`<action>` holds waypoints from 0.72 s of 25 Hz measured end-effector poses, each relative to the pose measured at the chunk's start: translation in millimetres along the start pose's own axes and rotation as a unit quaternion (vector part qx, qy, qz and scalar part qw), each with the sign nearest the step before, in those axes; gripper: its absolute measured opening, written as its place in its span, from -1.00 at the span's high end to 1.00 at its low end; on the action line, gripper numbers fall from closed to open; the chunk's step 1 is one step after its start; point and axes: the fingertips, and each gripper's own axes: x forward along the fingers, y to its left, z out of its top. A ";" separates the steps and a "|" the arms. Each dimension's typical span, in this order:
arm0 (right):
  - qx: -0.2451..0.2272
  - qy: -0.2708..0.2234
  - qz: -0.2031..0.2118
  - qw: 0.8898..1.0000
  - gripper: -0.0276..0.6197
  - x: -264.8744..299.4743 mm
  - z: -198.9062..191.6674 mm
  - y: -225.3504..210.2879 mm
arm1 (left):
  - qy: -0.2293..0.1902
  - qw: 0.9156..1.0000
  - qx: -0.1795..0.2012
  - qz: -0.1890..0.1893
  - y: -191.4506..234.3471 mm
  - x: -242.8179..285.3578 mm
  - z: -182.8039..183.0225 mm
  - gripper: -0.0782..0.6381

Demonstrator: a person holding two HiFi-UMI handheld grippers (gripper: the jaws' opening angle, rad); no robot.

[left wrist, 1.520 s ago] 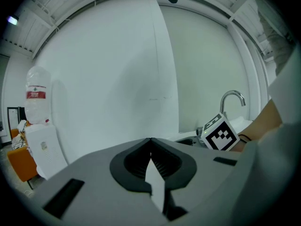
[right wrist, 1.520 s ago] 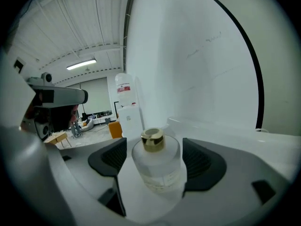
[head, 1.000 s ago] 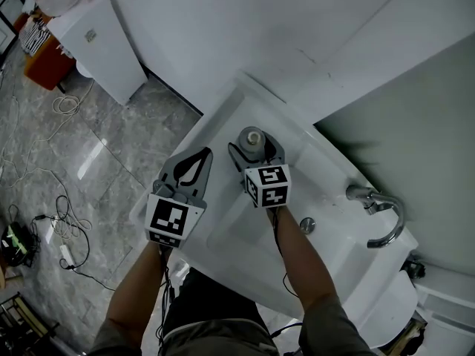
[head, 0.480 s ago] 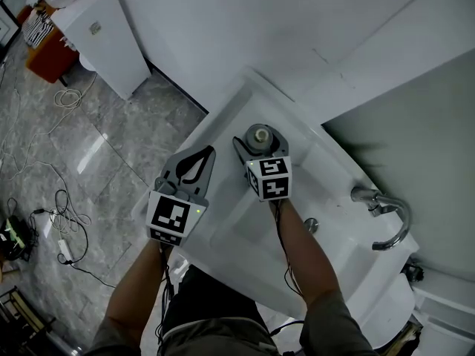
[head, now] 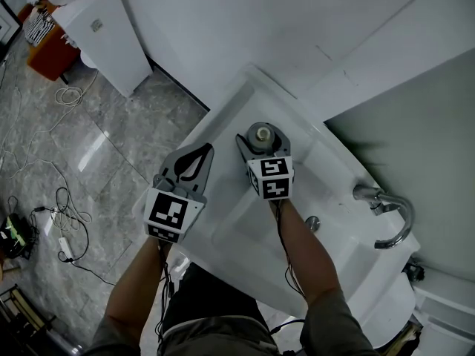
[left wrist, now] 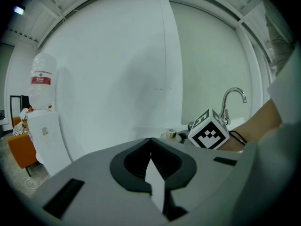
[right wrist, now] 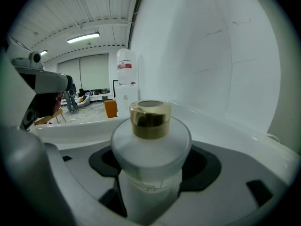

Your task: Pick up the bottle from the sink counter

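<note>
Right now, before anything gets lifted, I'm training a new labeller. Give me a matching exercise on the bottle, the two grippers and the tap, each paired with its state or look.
Things:
1. bottle
2. left gripper
3. right gripper
4. tap

States:
A. curved metal, mounted on the sink
B. jaws together, nothing between them
C. upright, with a gold cap
D. jaws closed on the bottle's body

Pairs: 1-C, 2-B, 3-D, 4-A
</note>
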 end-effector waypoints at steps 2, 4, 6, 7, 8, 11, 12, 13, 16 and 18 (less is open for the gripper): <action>0.007 0.003 0.008 1.000 -0.09 -1.7 -1.0 3.8 | 0.000 1.000 0.000 0.001 0.1 -1.8 0.2 0.73; 0.015 0.005 0.018 1.000 -0.09 -4.7 -0.8 8.2 | 0.001 1.000 0.001 0.002 -0.4 -3.5 1.0 0.73; 0.015 0.004 0.027 1.000 -0.09 -10.3 2.1 13.0 | 0.002 1.000 0.002 0.003 -1.3 -5.8 2.8 0.73; 0.014 0.003 0.030 0.999 -0.09 -14.2 4.6 15.5 | 0.002 1.000 0.002 0.004 -1.7 -7.5 4.1 0.73; 0.013 0.002 0.034 0.999 -0.09 -18.5 7.8 17.9 | 0.003 1.000 0.002 0.005 -1.9 -9.4 5.4 0.73; 0.008 -0.008 0.041 0.999 -0.09 -34.0 22.4 22.9 | 0.002 1.000 0.001 0.010 -2.2 -16.0 11.2 0.73; 0.008 -0.012 0.043 0.999 -0.09 -40.1 29.1 24.2 | 0.001 1.000 0.002 0.011 -2.4 -18.8 14.5 0.73; 0.008 -0.018 0.045 0.999 -0.09 -46.9 36.3 25.5 | 0.000 1.000 0.003 0.012 -2.8 -21.8 18.6 0.73; 0.006 -0.037 0.050 0.998 -0.09 -70.2 60.7 29.5 | -0.006 1.000 0.007 0.014 -5.0 -32.3 33.7 0.73; 0.001 -0.050 0.053 0.997 -0.09 -87.1 79.1 32.5 | -0.010 1.000 0.010 0.015 -6.0 -40.1 45.3 0.73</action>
